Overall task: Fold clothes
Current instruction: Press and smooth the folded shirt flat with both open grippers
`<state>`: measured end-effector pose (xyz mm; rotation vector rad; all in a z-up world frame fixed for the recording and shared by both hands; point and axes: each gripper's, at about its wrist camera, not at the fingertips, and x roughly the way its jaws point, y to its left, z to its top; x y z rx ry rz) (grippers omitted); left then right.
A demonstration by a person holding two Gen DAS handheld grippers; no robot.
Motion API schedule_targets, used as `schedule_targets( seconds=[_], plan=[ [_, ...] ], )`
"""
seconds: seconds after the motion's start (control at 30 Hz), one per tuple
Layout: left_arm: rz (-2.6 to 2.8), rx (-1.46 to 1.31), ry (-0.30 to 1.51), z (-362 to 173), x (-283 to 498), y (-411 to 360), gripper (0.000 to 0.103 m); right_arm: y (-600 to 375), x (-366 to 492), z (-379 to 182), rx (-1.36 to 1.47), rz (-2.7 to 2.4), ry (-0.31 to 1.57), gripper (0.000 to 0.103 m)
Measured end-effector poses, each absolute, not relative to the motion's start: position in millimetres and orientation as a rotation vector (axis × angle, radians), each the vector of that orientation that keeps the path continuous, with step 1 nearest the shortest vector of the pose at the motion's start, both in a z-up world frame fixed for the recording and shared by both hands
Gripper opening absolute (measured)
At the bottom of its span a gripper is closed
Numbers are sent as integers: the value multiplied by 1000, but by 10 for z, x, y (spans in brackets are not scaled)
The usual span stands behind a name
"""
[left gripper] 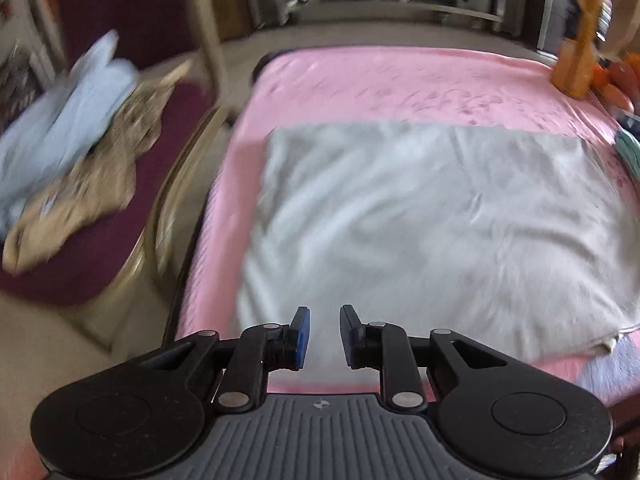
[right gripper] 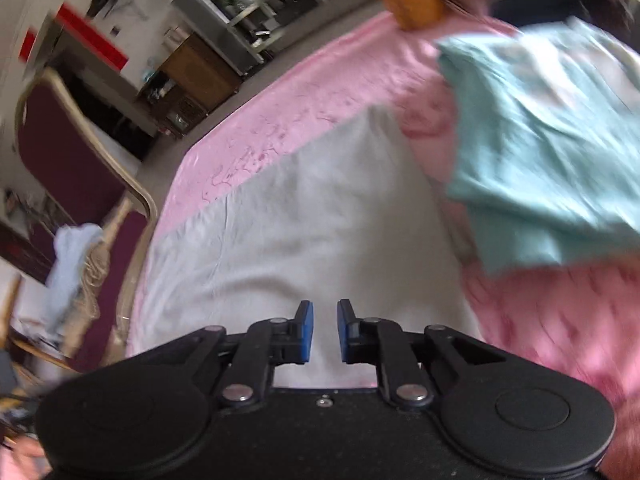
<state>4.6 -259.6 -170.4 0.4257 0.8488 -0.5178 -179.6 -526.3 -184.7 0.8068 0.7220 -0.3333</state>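
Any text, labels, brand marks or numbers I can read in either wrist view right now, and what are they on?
No text can be read in either view.
Left gripper body: a small round emblem, no letters legible.
Pink cover: darker markings, blurred; cannot tell whether they are writing or pattern.
Red and white panel on the wall: blurred, nothing readable.
Grey garment, teal garment, orange object: no print visible.

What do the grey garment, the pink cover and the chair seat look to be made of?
Grey garment: soft matte knit, probably cotton; it lies limp with fine creases. Pink cover: thin fabric with a faint sheen and a darker print. Chair seat: maroon upholstery, likely velvety; blur leaves it open.
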Motion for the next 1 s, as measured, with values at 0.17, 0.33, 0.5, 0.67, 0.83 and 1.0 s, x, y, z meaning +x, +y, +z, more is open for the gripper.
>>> schedule_targets(
  seconds=[0.17,0.33,0.5,0.67,0.83,1.0],
  plan=[
    [-601,430,797,-1710,144,-3102,22,-5091,-1264,-1849,678,-301,729,15],
    [-628,369,776,-1822,317,-3482,22,-5031,-923,-1892,586,-312,685,15],
    [-637,352,764,-1950,418,-3690,22,-4955,-647,-2002,475,-319,669,20],
    [-649,402,794,-2063,332,-3733,21,-4764,-530,-2116,323,-319,700,29],
    [-711,447,829,-2028,-14,-3584,21,-4495,-790,-2041,244,-271,796,30],
    [-720,546,837,-2013,-381,-3380,22,-4197,-1140,-1964,170,-220,892,30]
  ],
)
